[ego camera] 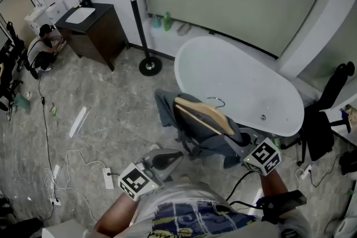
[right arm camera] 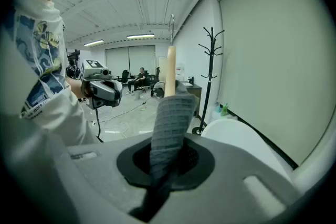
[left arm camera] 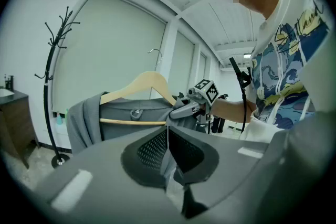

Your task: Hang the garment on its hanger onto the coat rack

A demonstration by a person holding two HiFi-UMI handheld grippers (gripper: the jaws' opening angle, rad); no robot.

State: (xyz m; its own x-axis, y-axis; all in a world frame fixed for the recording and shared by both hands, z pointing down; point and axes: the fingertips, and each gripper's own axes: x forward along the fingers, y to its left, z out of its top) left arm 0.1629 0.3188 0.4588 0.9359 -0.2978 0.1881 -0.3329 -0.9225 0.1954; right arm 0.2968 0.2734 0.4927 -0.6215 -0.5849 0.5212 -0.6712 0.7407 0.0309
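A grey garment hangs on a wooden hanger with a metal hook, held in the air in front of me. My left gripper is shut on a lower fold of the garment, with pale cloth pinched between its pads. My right gripper is shut on the ribbed grey cloth at one hanger end. The black coat rack stands on the floor beyond, well apart from the hanger. The left gripper view shows it at far left as the coat rack.
A white oval tub stands just behind the hanger. A dark cabinet with a sink is left of the rack, and a person sits on the floor beside it. Cables and a power strip lie at lower left. A black chair is at right.
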